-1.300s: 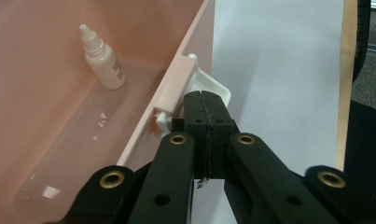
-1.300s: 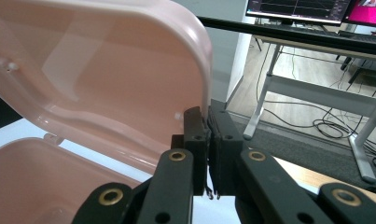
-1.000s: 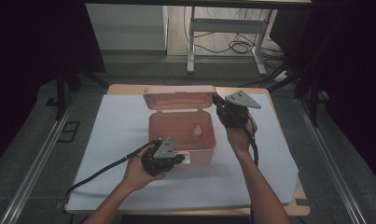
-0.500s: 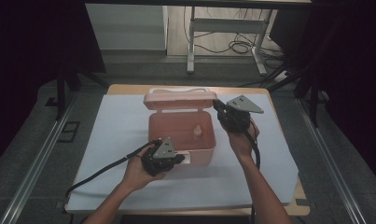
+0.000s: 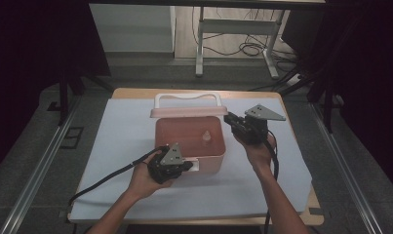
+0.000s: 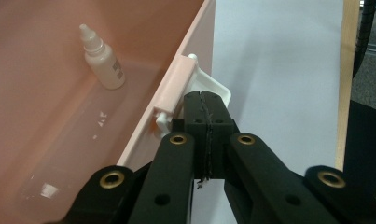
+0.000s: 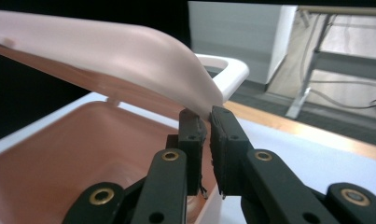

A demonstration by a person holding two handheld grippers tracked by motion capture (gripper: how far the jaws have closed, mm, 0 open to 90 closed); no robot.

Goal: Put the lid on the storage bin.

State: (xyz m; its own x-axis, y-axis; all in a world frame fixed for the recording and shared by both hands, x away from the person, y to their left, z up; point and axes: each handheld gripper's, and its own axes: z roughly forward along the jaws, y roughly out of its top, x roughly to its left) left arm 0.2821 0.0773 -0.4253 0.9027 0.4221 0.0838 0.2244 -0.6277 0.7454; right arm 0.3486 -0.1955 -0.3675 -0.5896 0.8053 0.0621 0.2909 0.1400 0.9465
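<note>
Little has shifted since the earlier frame: the pink box (image 5: pixel 190 146) sits where it was, near the middle of the white sheet (image 5: pixel 121 126) covering the tabletop, a bit toward the far edge, and its lid (image 5: pixel 189 111) is raised at the far side with the white handle (image 5: pixel 186 99) above it, while the right gripper (image 5: pixel 229 119) at the lid's right corner has just been parting its jaws. In the right gripper view the lid's edge (image 7: pixel 195 100) lies at the narrow gap between the jaw tips, and whether the pads press on it I cannot tell. The left gripper (image 5: pixel 189 166) is at the box's near wall, its jaws shut flat against each other just beside the white latch (image 6: pixel 209 88) on that wall; nothing shows between them. Inside the box a small white dropper bottle (image 6: pixel 101 57) stands upright near the far right corner, well apart from both grippers. Open sheet lies on every side of the box: a broad stretch toward the tabletop's left edge, a narrower one toward the right edge behind the right hand (image 5: pixel 256 151), and a band along the near edge crossed by the left gripper's cable (image 5: pixel 106 178).
</note>
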